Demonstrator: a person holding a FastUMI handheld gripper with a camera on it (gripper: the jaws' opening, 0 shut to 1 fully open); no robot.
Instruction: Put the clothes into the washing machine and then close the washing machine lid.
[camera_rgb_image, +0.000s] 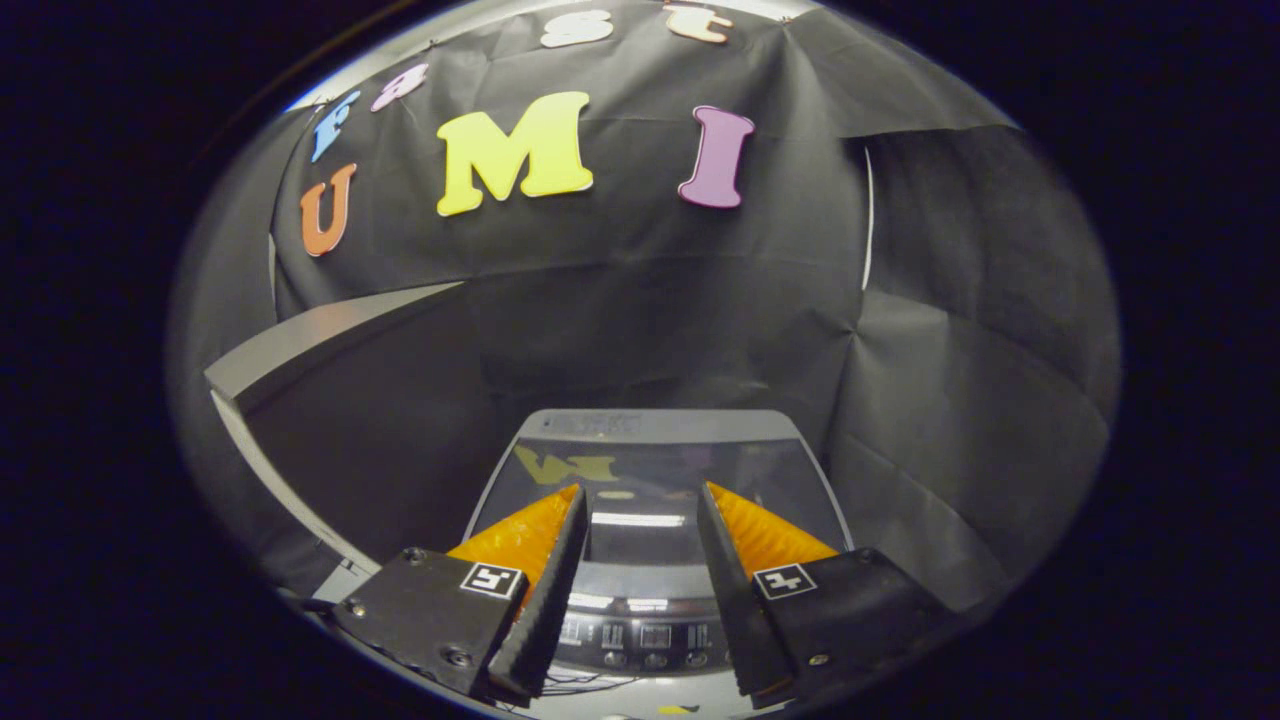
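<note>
Lower centre of frame: washing machine (655, 440), glossy lid (650, 490) lying flat and shut, control panel (640, 632) nearest. Above the lid: gripper (640, 492), fingers spread wide, holding nothing. No clothes seen; probably loaded, task seemingly finished or nearly so.

Test booth, not a home: black cloth walls (950, 330) round washing machine (640, 480).

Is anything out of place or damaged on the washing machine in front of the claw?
Nothing stands out. The washing machine sits straight, its glass lid lies flat and closed, with no cloth caught in it. The claw hangs open above the control panel, holding nothing.
</note>
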